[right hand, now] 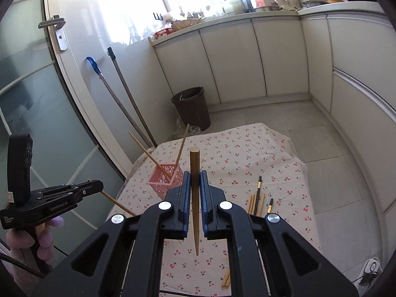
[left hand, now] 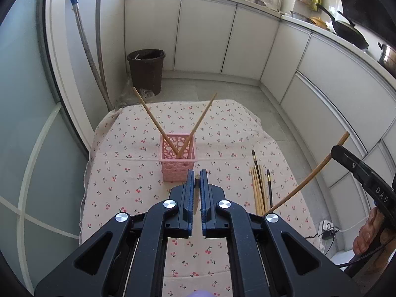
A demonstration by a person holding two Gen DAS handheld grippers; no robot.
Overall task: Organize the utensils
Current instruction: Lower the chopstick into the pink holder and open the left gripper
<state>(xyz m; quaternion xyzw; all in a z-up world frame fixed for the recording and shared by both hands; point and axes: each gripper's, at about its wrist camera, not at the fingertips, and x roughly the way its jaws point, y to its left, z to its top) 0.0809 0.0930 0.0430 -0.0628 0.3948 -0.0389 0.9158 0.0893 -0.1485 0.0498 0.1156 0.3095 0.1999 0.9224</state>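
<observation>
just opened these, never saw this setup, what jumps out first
A pink basket stands mid-table on the cherry-print cloth, two chopsticks crossed in it. Each gripper, left and right, is shut on one chopstick. More chopsticks lie loose to the right.

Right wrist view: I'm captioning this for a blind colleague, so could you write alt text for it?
The right gripper is shut on a wooden chopstick above a cherry-print cloth. Ahead, a pink basket holds two chopsticks; more lie loose to the right. At left, the left gripper holds another.
</observation>
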